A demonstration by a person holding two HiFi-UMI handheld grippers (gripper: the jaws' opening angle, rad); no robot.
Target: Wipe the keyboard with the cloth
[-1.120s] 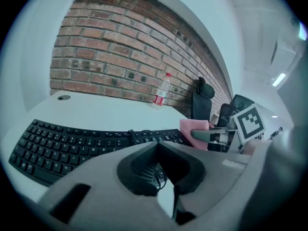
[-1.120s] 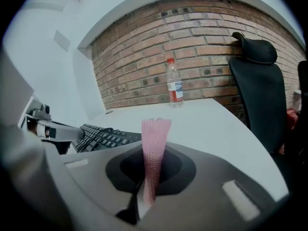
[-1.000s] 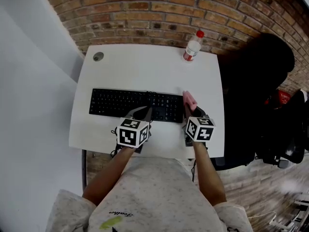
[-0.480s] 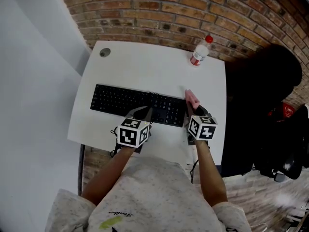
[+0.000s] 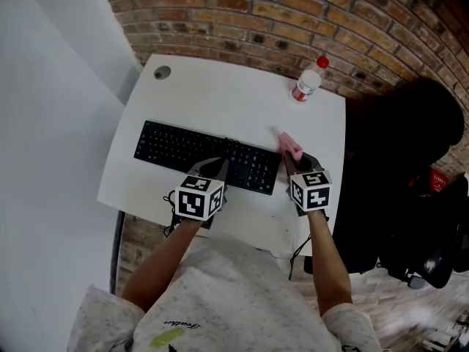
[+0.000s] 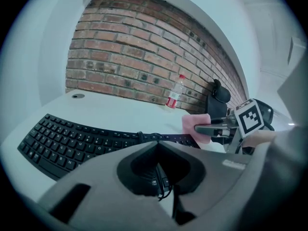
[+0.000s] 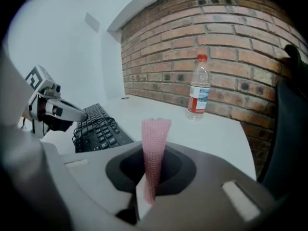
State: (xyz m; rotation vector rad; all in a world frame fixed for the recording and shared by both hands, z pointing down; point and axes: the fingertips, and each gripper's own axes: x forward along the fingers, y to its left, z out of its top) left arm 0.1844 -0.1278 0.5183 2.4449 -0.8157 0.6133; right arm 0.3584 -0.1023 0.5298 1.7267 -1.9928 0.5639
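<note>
cloth (image 7: 155,143) pinched upright, right gripper (image 5: 292,155) seemingly beside keyboard (image 5: 192,151)

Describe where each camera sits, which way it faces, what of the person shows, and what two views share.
Head view: on the head, looking steeply down at the white table and black keyboard; both forearms, left gripper and right gripper show.
Left gripper view: on the left gripper, facing the brick wall over its shut jaws; right gripper at right.
Right gripper view: on the right gripper, looking along jaws shut on the pink cloth; left gripper at left.
Shared: both gripper views show the plastic bottle.
</note>
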